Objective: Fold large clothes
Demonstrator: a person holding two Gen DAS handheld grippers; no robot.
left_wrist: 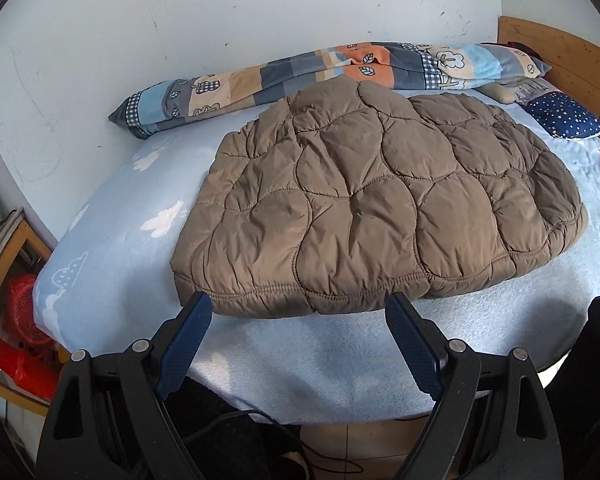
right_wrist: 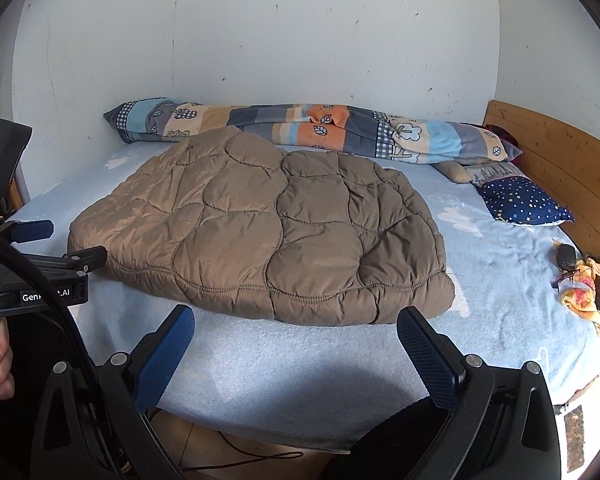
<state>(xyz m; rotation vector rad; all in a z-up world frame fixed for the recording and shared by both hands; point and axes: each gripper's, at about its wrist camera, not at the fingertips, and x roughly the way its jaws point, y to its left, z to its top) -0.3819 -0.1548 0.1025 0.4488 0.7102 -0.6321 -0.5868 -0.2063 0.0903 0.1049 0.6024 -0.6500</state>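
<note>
Both claws released: left gripper (left_wrist: 298, 308) hovering at near hem of brown quilted jacket (left_wrist: 372, 200), right gripper (right_wrist: 296, 322) just short. Jacket lying mid-bed on blue sheet (right_wrist: 260, 368). Risking pinching sheet, slick padding slipping.

Left gripper (left_wrist: 298, 306) fingers spread wide, right gripper (right_wrist: 296, 322) likewise, both angled down

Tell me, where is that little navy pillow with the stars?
In both views the navy star pillow lies far right on the bed, beside the wooden headboard.
</note>
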